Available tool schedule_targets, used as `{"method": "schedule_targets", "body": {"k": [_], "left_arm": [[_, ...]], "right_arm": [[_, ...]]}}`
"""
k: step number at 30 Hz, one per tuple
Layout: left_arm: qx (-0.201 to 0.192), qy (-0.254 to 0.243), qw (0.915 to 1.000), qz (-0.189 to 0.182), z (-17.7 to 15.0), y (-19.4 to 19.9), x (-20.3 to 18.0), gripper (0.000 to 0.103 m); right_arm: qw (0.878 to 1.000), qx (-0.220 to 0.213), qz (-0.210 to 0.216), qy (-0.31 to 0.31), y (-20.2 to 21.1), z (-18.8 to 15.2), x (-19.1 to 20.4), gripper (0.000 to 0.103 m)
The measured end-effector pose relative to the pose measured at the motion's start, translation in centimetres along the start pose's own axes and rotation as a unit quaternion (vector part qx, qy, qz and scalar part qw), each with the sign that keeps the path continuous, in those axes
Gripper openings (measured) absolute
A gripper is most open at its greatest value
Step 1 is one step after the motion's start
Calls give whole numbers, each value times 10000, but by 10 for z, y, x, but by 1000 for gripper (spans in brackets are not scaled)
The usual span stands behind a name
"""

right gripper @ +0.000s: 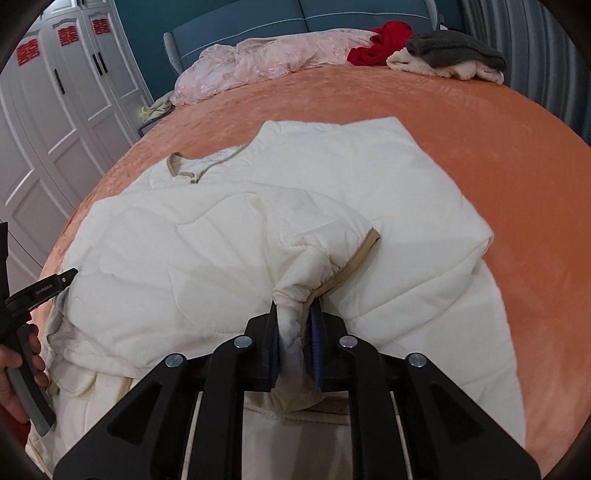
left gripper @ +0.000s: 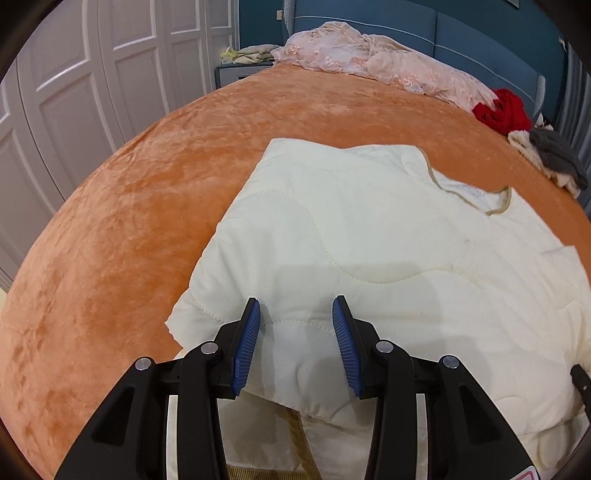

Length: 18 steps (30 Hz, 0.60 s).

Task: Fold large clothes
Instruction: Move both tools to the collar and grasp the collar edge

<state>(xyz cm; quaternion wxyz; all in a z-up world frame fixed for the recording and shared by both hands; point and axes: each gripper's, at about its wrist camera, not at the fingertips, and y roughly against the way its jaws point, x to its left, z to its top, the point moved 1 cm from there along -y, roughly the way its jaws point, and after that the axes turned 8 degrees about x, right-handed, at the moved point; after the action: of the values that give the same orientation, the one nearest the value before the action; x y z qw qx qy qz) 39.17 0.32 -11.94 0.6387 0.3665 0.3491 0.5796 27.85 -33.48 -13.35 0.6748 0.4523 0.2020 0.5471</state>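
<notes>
A large cream quilted jacket [left gripper: 369, 229] with tan trim lies spread on the orange bedspread [left gripper: 129, 221]. It also shows in the right wrist view [right gripper: 221, 240]. My left gripper [left gripper: 295, 314] is open, its blue pads just above the jacket's near left part, holding nothing. My right gripper [right gripper: 295, 314] is shut on the jacket's sleeve cuff [right gripper: 328, 266], which is bunched and lifted over the body. The left gripper's handle [right gripper: 40, 291] and the hand holding it show at the left edge of the right wrist view.
A pink quilt [right gripper: 266, 59] lies crumpled by the blue headboard [right gripper: 240, 33]. A red garment [right gripper: 384, 40] and a grey and cream pile [right gripper: 450, 55] lie at the far right corner. White wardrobe doors [left gripper: 92, 92] stand to the left of the bed.
</notes>
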Motion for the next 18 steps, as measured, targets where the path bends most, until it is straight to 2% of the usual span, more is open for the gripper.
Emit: {"method": "schedule_targets", "body": {"k": [12,14,15,16,18], "left_arm": [[-103,-129,9997,199,-6,-7,-5,40],[-70,-83,9999,99,-5,-4,-3,40],[-43,-66,10000,45,-3,0,0,40],[-14,-42,10000,-38,0,5,3,40],[-62,57,9997,-250,8,19,15,40]], "right_arm": [[9999,65,57,-88,-6,-6,-2,15],[9999,71,-32,-78,5,-4,-2,23],[9999,28,-131,-97,13,-2,-3,33],[9996,-152,-216,-122,28,0,-3,41],[9981,-548,-277,-98,54,5,-4,51]]}}
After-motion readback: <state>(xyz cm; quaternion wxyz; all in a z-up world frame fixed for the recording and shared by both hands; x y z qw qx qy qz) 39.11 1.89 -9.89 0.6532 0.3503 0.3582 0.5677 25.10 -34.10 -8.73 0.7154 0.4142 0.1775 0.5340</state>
